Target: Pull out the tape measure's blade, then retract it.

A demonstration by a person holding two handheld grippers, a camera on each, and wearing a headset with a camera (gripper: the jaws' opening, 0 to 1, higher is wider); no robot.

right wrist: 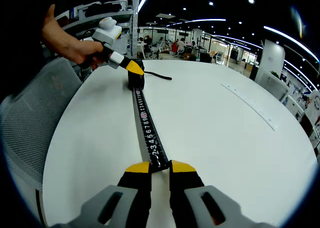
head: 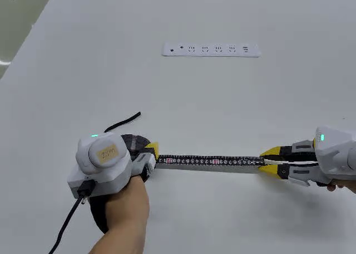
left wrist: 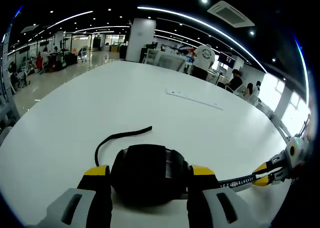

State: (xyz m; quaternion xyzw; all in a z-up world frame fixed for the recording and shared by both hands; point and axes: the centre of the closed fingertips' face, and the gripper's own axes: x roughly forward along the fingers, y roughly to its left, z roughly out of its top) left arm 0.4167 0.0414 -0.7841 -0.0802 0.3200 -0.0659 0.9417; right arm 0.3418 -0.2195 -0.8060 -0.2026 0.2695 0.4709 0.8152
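left tongs (left wrist: 149, 172) clamp tape measure case (left wrist: 145, 158), right tongs (right wrist: 160, 168) pinch blade (right wrist: 147, 128); power strip (head: 211, 49) well apart

The black case (head: 135, 144) sits on the table (head: 233, 109), its strap (head: 123, 121) trailing behind. The blade (head: 211, 161) lies pulled out flat, numbers up.
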